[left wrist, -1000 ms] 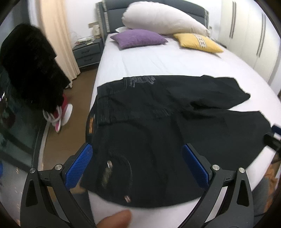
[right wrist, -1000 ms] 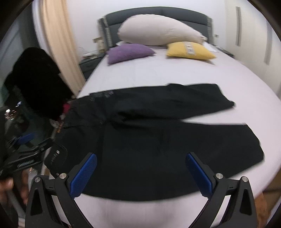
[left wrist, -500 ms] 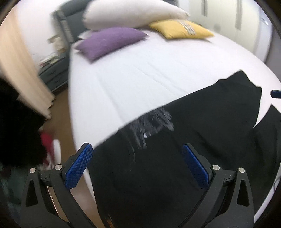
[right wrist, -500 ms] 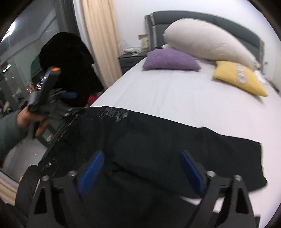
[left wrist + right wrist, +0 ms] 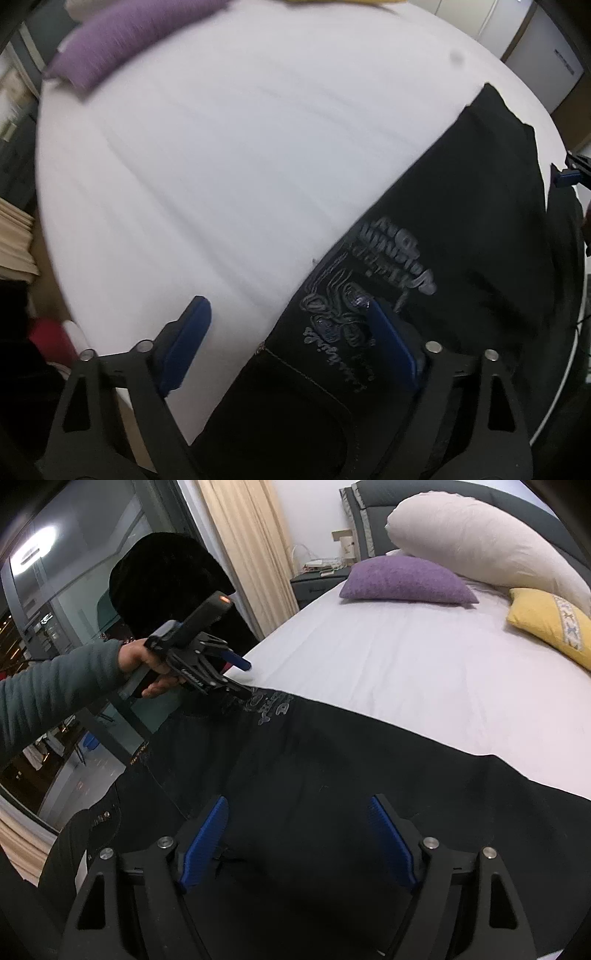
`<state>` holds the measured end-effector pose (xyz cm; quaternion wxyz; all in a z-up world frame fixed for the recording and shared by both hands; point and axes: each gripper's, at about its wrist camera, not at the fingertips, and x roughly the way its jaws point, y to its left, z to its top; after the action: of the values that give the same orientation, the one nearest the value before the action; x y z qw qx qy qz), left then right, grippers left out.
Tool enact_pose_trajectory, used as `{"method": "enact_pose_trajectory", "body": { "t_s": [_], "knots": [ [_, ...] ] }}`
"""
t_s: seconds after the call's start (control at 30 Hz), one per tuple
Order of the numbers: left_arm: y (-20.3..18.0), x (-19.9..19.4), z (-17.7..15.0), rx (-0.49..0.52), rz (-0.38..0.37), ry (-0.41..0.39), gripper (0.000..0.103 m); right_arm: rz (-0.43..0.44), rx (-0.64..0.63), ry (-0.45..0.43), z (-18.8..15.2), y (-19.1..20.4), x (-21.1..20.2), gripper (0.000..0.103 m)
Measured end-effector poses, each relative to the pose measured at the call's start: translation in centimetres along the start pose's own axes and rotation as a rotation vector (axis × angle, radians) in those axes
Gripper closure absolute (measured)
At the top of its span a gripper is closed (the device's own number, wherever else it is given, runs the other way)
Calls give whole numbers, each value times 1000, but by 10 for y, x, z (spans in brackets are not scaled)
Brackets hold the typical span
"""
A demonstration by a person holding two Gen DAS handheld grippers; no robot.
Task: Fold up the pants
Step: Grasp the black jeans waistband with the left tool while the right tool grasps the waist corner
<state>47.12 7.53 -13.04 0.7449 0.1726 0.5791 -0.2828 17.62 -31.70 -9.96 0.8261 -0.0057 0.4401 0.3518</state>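
Lying spread flat across the near part of a wide bed covered in a white sheet [image 5: 424, 664]: a pair of black denim pants [image 5: 332, 775] [image 5: 461, 240], waistband end toward the left edge of the mattress, legs running off to the right, a grey printed graphic [image 5: 369, 302] showing near the far corner of the waist

Hovering over that far waist corner, pointing steeply down: the left claw [image 5: 291, 347], blue pads [image 5: 186, 343] standing apart after just closing in a little, the left pad over bare sheet, the right pad over the printed graphic, the edge of the fabric lying in the gap between them, neither pad pressing on cloth. Also showing in the right wrist view: the same left claw [image 5: 242, 677], gripped by a hand [image 5: 147, 668] coming out of a grey-green ribbed sleeve [image 5: 51, 698], tips right at the corner of the pants; whether touching the fabric, impossible to tell

Hanging above the middle of the pants: the right claw [image 5: 299, 838], blue pads [image 5: 205, 840] likewise apart and just narrowing slightly, only black cloth showing beyond the gap, nothing clamped

Resting at the far head end of the bed: a purple square cushion [image 5: 406, 581], a long white pillow [image 5: 480, 550] and a yellow cushion with a patterned band [image 5: 550, 624], against a dark grey padded headboard [image 5: 424, 494]. Standing off the left side: a beige curtain [image 5: 240, 542], a dark bedside cabinet [image 5: 314, 583] and a black garment draped over something upright [image 5: 166, 576]
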Motion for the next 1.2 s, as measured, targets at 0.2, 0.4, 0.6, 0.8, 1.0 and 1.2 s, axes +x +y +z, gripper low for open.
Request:
{"method": "enact_pose_trajectory", "body": {
  "t_s": [0.2, 0.4, 0.6, 0.8, 1.0, 1.2],
  "knots": [
    [13, 25, -1, -34, -57, 43, 30, 11, -27, 30, 13, -5, 14, 23],
    [15, 23, 2, -50, -117, 25, 74, 28, -56, 61, 39, -15, 31, 23],
    [-11, 12, -8, -27, -69, -22, 90, 30, -126, 130, 78, -22, 67, 27],
    [-38, -17, -28, 38, 78, -138, 93, -5, -207, 224, 98, -28, 108, 33],
    [-59, -41, -55, 77, 166, -232, 94, -11, -281, 284, 112, -24, 138, 36],
    [-64, -47, -62, 95, 182, -262, 95, -14, -274, 336, 127, -37, 158, 36]
  ]
}}
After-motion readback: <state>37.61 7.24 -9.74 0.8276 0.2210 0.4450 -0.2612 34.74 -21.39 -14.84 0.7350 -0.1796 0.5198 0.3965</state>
